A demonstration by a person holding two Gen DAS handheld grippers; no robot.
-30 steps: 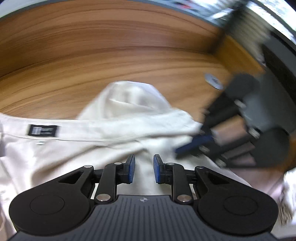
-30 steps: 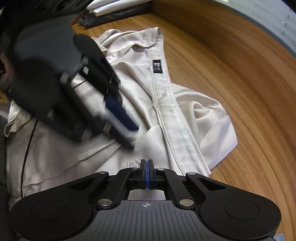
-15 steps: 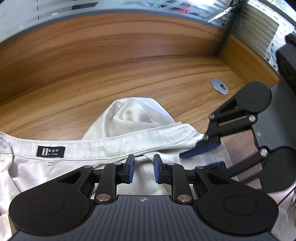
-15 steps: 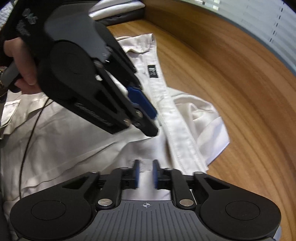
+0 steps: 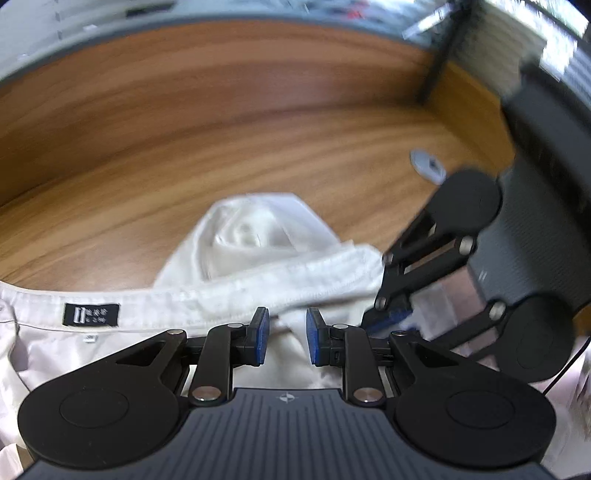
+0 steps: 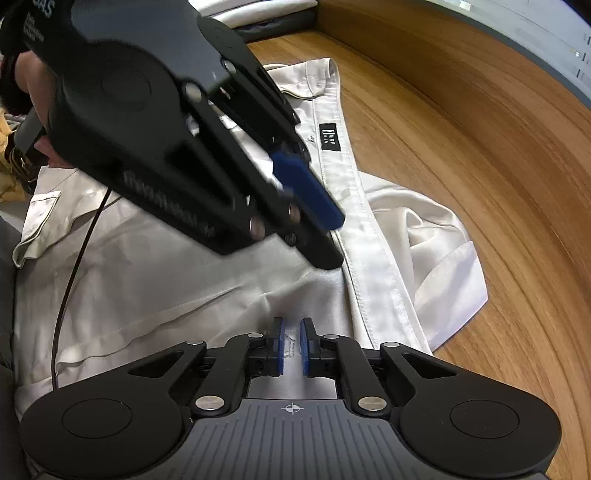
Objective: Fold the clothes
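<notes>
A cream shirt (image 6: 147,266) lies spread on the wooden table (image 6: 480,166), its collar band with a black label (image 6: 328,137) running away from me. A bunched sleeve (image 6: 436,258) lies beyond the band. My right gripper (image 6: 291,345) rests low on the fabric, its pads a narrow gap apart with a small ridge of cloth between them. My left gripper (image 6: 325,236) crosses from the upper left, tips down on the cloth beside the band. In the left wrist view the left gripper (image 5: 284,338) is open over the shirt (image 5: 258,302), with the right gripper (image 5: 388,319) close on its right.
A stack of folded clothes (image 6: 258,14) sits at the far end of the table. A hand (image 6: 37,96) holds the left gripper, and a black cable (image 6: 74,266) trails over the shirt. A grey cable grommet (image 5: 426,166) is set in the table (image 5: 221,129).
The right gripper was shut one second ago, opened wide, and now stands narrower over a ridge of cloth. The left gripper swung closer to the collar band, still open.
</notes>
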